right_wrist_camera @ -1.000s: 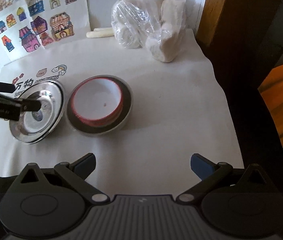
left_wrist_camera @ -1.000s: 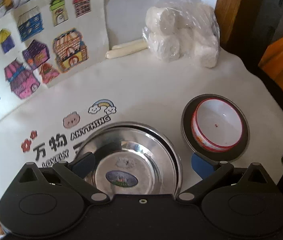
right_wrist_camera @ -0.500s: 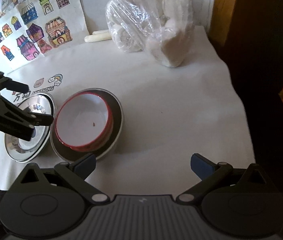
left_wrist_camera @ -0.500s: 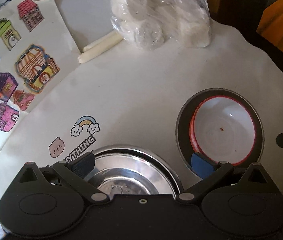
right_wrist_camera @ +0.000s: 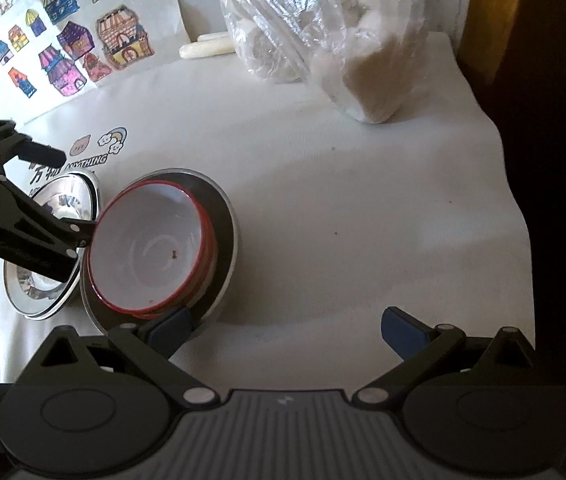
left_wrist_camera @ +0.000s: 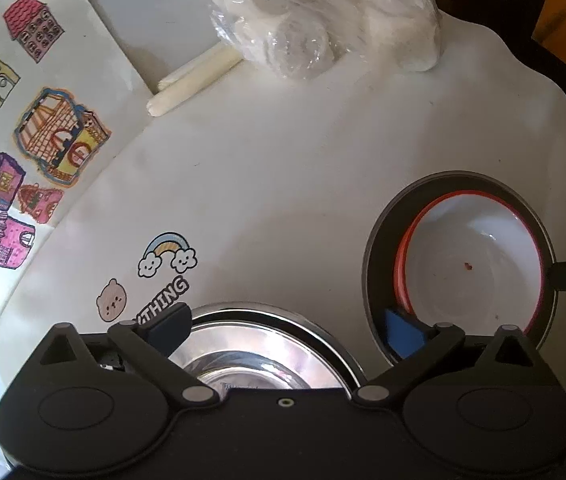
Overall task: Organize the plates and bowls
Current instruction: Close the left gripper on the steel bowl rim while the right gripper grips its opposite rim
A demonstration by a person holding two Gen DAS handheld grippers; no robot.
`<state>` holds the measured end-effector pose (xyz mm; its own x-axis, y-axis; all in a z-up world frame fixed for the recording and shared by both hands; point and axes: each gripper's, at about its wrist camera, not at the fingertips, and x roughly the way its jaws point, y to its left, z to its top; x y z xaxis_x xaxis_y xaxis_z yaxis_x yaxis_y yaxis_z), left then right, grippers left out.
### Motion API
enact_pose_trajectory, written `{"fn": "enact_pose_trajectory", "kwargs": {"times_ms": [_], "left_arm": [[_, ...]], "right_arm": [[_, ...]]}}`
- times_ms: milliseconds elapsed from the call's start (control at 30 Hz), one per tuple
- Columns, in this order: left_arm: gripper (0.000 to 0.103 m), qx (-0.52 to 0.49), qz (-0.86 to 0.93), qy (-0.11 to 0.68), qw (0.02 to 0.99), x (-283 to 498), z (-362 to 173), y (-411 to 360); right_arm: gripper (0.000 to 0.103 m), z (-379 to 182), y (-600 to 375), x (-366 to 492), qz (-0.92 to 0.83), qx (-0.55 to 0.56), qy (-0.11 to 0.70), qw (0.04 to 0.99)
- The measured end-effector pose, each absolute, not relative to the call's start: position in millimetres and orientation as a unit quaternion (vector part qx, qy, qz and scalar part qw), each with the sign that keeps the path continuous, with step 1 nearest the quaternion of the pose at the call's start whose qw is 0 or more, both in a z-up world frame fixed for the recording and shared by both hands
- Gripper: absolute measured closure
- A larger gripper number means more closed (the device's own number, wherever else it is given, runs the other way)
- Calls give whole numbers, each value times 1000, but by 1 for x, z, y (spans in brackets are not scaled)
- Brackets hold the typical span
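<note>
- left gripper (left_wrist_camera: 287, 326) spread wide, low over the steel bowl (left_wrist_camera: 259, 354)
- right gripper (right_wrist_camera: 287, 326) spread wide, beside the red-rimmed bowl (right_wrist_camera: 151, 244) on its dark plate (right_wrist_camera: 225, 220)

Your left wrist view looks steeply down, close over the steel plates (left_wrist_camera: 267, 344). Your right wrist view sits farther back and higher. Both share the red-rimmed bowl (left_wrist_camera: 475, 264) (right_wrist_camera: 151, 248) and the worktop (right_wrist_camera: 363, 220).

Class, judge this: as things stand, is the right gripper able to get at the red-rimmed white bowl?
Probably yes. The right gripper is open, one finger already by the bowl; only the left gripper crowds the far rim.
</note>
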<state>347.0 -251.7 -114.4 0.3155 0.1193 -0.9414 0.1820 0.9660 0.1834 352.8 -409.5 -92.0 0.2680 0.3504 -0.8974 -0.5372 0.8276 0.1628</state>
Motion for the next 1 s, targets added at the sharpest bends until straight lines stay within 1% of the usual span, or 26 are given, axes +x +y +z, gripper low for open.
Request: {"fn": "enact_pose_trajectory", "kwargs": {"times_ms": [100, 433, 633, 833, 933, 1000], "left_arm": [[11, 113, -27, 588, 800, 350, -114, -253], [15, 73, -58, 593, 800, 347, -119, -279], [20, 58, -66, 592, 801, 347, -120, -288], [31, 26, -63, 598, 799, 348, -121, -286], [39, 13, -66, 598, 798, 347, -122, -287], [48, 4, -69, 599, 798, 346, -122, -288]], "right_arm": [[0, -91, -409, 356, 277, -95, 535, 793], [0, -93, -430, 372, 233, -102, 551, 795], [0, -97, -448, 370, 218, -84, 562, 794], [0, -97, -450, 372, 224, -80, 560, 793], [1, -97, -448, 372, 228, -85, 557, 794], [1, -97, -448, 373, 230, -85, 557, 794]]}}
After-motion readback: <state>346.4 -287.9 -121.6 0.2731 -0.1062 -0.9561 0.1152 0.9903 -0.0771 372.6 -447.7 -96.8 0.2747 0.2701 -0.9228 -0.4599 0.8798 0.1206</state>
